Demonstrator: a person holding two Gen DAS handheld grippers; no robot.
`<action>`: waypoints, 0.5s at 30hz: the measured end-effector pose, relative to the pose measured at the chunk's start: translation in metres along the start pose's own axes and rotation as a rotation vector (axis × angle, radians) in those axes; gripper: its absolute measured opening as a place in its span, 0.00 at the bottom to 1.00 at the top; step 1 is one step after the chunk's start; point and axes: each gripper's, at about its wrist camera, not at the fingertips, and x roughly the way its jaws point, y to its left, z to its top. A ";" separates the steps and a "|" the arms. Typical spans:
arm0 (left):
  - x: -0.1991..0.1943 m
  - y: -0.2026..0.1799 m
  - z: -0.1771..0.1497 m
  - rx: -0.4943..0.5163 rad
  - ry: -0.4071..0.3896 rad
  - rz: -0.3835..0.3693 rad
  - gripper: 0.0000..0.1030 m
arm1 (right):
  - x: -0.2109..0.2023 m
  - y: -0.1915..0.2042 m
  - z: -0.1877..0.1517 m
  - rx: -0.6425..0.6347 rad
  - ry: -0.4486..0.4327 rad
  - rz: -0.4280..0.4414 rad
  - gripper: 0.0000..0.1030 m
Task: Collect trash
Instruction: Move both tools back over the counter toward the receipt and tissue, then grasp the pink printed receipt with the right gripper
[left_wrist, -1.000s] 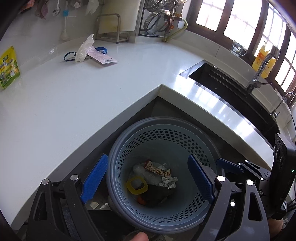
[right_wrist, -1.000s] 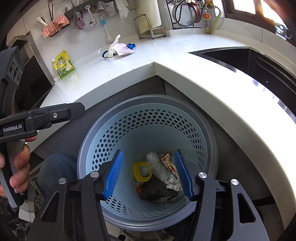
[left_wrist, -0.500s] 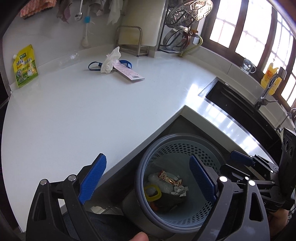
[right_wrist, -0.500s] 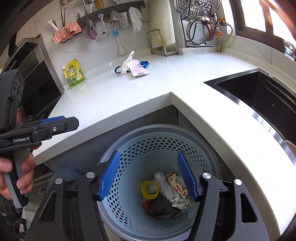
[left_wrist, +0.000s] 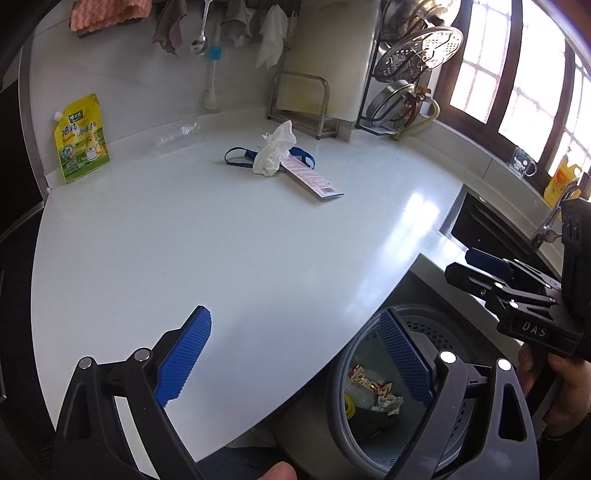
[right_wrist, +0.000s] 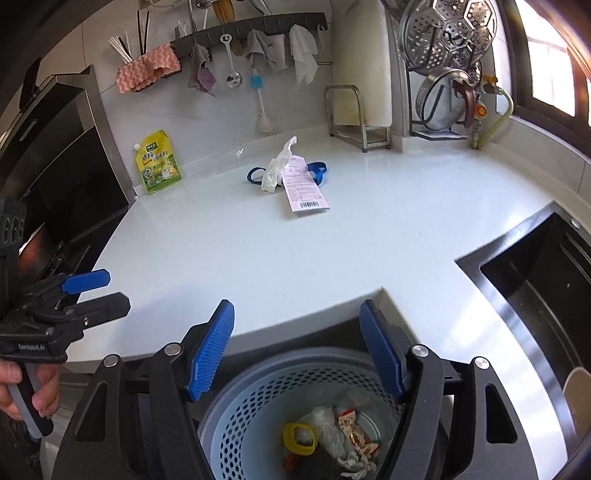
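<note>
Two handheld claws hang above a white kitchen table. The left claw (left_wrist: 295, 358) gapes wide, empty; "DAS" reads on the right claw's body in its view. The right claw (right_wrist: 299, 347) has just been opening, nothing between its blue pads, over the perforated bin (right_wrist: 258, 391) at the table's (right_wrist: 229, 258) corner, which holds a yellow ring, wrappers and crumpled paper. Far back on the table lie a white tissue (right_wrist: 277, 170), a barcoded pink tag (right_wrist: 304, 188) and a blue strap (right_wrist: 317, 170). A yellow pouch (right_wrist: 157, 162) with Chinese print leans on the wall.
</note>
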 end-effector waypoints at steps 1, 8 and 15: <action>0.002 0.002 0.003 -0.001 -0.002 0.003 0.88 | 0.008 0.000 0.008 -0.005 0.002 0.002 0.66; 0.015 0.024 0.025 -0.014 -0.011 0.019 0.88 | 0.087 -0.007 0.069 -0.008 0.076 0.037 0.70; 0.040 0.048 0.032 -0.049 0.017 0.035 0.88 | 0.176 -0.018 0.127 -0.055 0.166 0.005 0.70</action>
